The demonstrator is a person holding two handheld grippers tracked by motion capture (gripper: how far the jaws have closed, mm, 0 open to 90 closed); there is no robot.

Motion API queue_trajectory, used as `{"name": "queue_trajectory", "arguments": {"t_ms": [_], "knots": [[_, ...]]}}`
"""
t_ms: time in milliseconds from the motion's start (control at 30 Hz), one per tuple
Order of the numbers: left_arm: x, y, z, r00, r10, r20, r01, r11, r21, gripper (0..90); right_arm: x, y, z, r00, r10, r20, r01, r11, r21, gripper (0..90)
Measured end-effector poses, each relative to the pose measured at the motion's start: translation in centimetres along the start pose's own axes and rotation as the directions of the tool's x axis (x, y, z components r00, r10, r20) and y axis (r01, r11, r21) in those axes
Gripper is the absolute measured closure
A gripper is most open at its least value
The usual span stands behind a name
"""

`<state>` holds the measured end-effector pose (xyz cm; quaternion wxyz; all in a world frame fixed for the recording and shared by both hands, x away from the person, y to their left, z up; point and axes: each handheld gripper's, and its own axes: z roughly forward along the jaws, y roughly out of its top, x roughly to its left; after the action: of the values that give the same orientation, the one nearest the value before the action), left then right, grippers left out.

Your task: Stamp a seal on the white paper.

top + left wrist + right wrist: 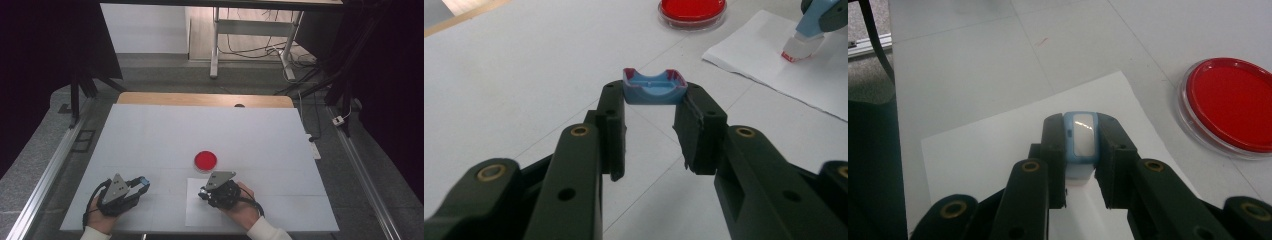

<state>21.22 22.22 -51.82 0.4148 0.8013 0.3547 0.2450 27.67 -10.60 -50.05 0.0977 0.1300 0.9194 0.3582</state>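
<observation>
A light-blue stamp body (1081, 142) with a glossy pale window is clamped between the two black jaws of the right gripper (1081, 165), its pale lower end pointed down at a white sheet of paper (998, 150). The sheet is laid on the white table (973, 65). A red round dish (1230, 110) with a clear rim is seen just beside the sheet's far corner.
</observation>
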Motion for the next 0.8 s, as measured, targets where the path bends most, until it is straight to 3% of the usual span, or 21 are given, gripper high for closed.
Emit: {"name": "queue_trajectory", "arguments": {"t_ms": [800], "knots": [[-0.05,0.04,-0.03,1.0,0.003,0.0,-0.003,1.0,0.0,65.6,-0.08,-0.22,0.41,0.9998,0.021,-0.003,-0.021,1.0,0.009,75.7]]}}
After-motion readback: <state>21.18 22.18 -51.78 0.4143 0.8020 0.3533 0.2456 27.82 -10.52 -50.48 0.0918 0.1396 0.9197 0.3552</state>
